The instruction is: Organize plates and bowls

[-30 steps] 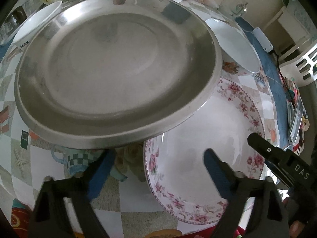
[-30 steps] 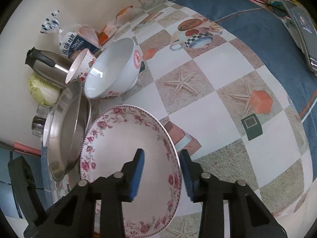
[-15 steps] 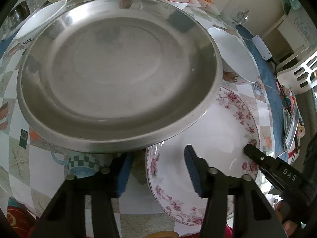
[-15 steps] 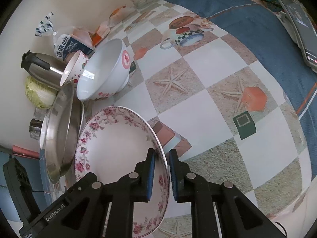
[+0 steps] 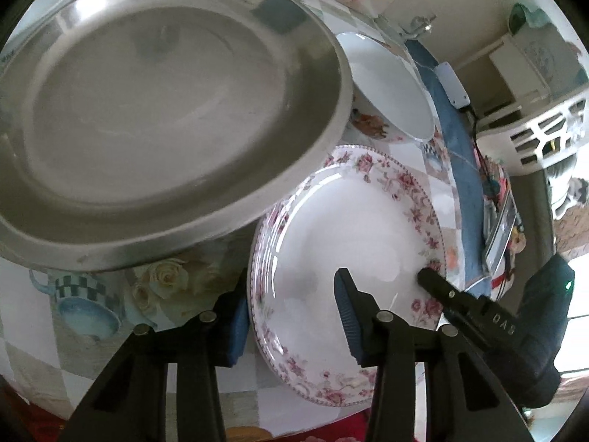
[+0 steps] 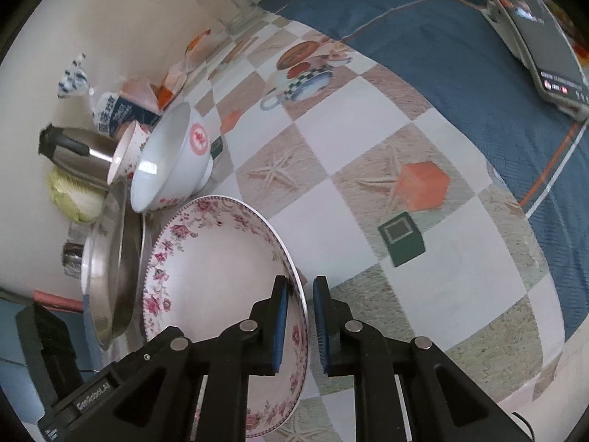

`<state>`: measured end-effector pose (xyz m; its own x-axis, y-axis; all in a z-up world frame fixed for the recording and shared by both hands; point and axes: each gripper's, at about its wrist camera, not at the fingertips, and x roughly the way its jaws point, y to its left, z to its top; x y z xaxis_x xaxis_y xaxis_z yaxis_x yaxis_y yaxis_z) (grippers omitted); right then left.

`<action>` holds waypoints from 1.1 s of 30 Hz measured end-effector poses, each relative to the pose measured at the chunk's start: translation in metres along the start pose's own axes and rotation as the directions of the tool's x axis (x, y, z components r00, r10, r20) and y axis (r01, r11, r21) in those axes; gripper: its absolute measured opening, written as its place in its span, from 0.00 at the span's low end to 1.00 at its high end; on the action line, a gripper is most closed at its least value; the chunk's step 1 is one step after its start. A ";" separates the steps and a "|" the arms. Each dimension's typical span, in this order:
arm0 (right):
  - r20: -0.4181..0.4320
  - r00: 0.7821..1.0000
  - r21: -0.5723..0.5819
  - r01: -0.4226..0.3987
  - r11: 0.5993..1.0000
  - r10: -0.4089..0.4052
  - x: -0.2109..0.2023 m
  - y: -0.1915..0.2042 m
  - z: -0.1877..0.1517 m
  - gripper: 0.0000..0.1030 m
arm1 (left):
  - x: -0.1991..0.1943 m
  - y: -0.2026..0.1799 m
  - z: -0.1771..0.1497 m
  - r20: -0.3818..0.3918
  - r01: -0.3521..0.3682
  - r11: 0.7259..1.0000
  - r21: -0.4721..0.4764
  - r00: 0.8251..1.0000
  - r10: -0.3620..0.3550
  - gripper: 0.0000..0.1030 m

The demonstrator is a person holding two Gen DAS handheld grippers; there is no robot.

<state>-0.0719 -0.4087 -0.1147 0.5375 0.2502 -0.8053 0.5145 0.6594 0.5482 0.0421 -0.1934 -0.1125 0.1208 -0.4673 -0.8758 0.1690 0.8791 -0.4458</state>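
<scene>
On the checkered tablecloth point(image 6: 368, 121) we see the flowered plate point(image 6: 217, 258) lying beside the steel tray point(image 5: 165, 84), whose rim overlaps the plate's far-left edge in the left wrist view. The right gripper point(image 6: 299, 322) has its blue pads clamped on the plate's near rim, one pad inside the dish and one outside. A second ago those pads stood apart above the plate, so they have since closed on it, and the gripper has slid along toward the rim.

The left gripper point(image 5: 291, 316) straddles the opposite edge of the same plate: its left pad sits outside the rim over the cloth, its right pad over the white centre. Its jaws are closing, with the plate rim between them, but we cannot see the pads pressing on it yet. A second ago they stood far wider, and the camera has since tipped, so the tray now fills more of the upper left.

Behind the plate a white bowl point(image 6: 173, 162) with a red emblem leans against a smaller cup point(image 6: 127, 151), near a steel kettle point(image 6: 79, 153) and a cabbage point(image 6: 71, 193). Neither bowl nor tray has shifted.
</scene>
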 end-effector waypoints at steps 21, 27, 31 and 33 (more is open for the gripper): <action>0.003 1.000 -0.020 -0.028 0.999 0.028 0.001 -0.003 -0.001 0.13 | -0.004 0.020 0.008 0.030 0.010 0.997 -0.072 1.000 -0.008 0.16; 0.005 1.000 -0.028 -0.022 0.999 0.022 0.002 -0.001 -0.001 0.13 | -0.008 0.020 0.007 0.030 -0.005 0.999 -0.051 1.000 0.007 0.14; 0.005 1.000 -0.013 -0.026 1.000 0.026 0.002 -0.003 0.000 0.12 | -0.007 0.014 0.006 0.026 -0.015 1.000 -0.020 1.000 0.015 0.15; 0.009 1.000 -0.006 -0.022 1.000 0.022 0.000 -0.006 0.000 0.12 | -0.006 0.011 0.005 0.020 -0.014 1.000 -0.006 1.000 0.014 0.15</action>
<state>-0.0752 -0.4130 -0.1178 0.5550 0.2581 -0.7908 0.4981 0.6582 0.5645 0.0483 -0.1810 -0.1113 0.1424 -0.4564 -0.8783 0.1611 0.8862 -0.4343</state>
